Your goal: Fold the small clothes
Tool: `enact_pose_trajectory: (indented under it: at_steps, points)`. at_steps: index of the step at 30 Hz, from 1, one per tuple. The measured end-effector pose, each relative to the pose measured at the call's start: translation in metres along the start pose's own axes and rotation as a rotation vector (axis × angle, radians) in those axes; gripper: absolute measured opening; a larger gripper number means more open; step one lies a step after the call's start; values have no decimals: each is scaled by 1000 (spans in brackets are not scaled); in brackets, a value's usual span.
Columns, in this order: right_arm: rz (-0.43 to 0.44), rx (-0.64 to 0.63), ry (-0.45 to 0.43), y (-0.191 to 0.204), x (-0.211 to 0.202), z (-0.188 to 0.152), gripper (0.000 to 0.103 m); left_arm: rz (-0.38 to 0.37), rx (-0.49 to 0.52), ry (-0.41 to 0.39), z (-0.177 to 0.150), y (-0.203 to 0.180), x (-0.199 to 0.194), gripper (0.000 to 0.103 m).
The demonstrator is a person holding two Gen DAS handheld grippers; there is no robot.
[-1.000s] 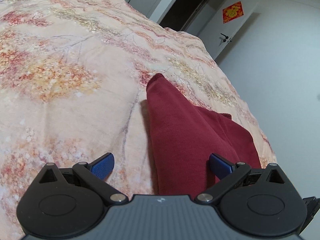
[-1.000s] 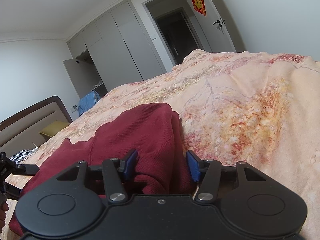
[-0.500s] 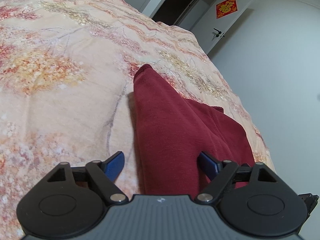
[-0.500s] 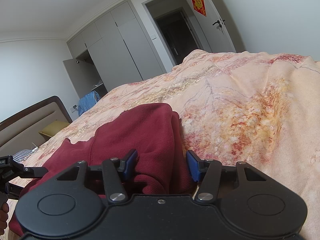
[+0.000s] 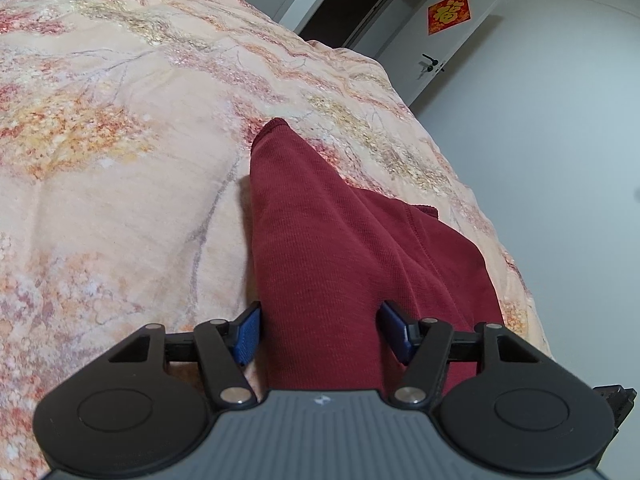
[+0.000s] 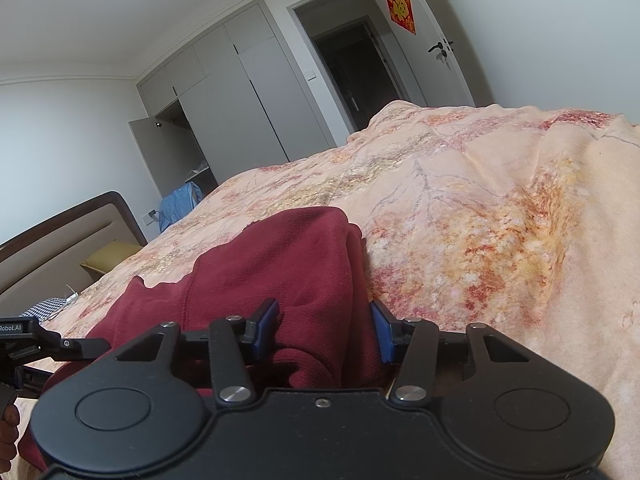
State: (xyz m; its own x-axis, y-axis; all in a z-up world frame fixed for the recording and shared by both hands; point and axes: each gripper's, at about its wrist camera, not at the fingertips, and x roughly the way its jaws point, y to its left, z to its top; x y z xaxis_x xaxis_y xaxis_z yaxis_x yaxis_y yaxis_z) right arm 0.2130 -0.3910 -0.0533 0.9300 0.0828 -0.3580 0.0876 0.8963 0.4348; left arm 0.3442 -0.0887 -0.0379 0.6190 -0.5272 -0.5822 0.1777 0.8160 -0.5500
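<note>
A dark red knit garment (image 5: 340, 240) lies bunched on a peach floral bedspread (image 5: 120, 160). One long fold of it runs from a far corner back to my left gripper (image 5: 320, 332). That gripper's jaws are closing around the fold, and the blue pads stand at its two sides. In the right wrist view the red garment (image 6: 272, 264) humps up on the bedspread (image 6: 500, 220). My right gripper (image 6: 324, 328) is closing tighter, its pads pressed on a thick bunch of the cloth. The left gripper's black frame (image 6: 36, 340) shows at the far left, with a hand (image 6: 8, 420) below it.
The bed's edge (image 5: 516, 264) drops off just right of the garment, with grey floor beyond. A headboard (image 6: 60, 236), a yellow pillow (image 6: 108, 258) and a blue cloth (image 6: 180, 204) sit at the bed's far end. Wardrobes (image 6: 240, 92), a dark doorway (image 6: 352, 72) and a door (image 6: 436, 60) line the wall.
The left gripper's jaws have narrowed from wide apart to the sides of the red fold. The right gripper's pads have drawn slightly closer on the bunch; that hand has stayed put.
</note>
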Motion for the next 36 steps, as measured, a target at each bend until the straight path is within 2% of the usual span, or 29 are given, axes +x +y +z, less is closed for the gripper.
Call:
enact_pose_trajectory:
  at_steps: [7,12,15,19,27,33,36]
  points:
    - [-1,-3,-1,0,0,0,51,2,-2,-6,-1,1,1,65]
    - [-32,-62,4,16,-4,5,27,4,26,-15,0,-3,-4,48]
    - [-68,-55,-5,30,-11,11,19,9,40,-19,2,-9,-8,39]
    - [-87,-5,-55,57,-28,21,18,14,87,-24,7,-21,-20,32]
    - [-77,23,-137,127,-50,29,17,30,197,8,14,-37,-39,30]
    - [-42,58,-106,155,-54,25,17,81,234,15,11,-40,-63,30]
    - [-15,36,-89,166,-56,18,17,109,230,14,5,-37,-73,30]
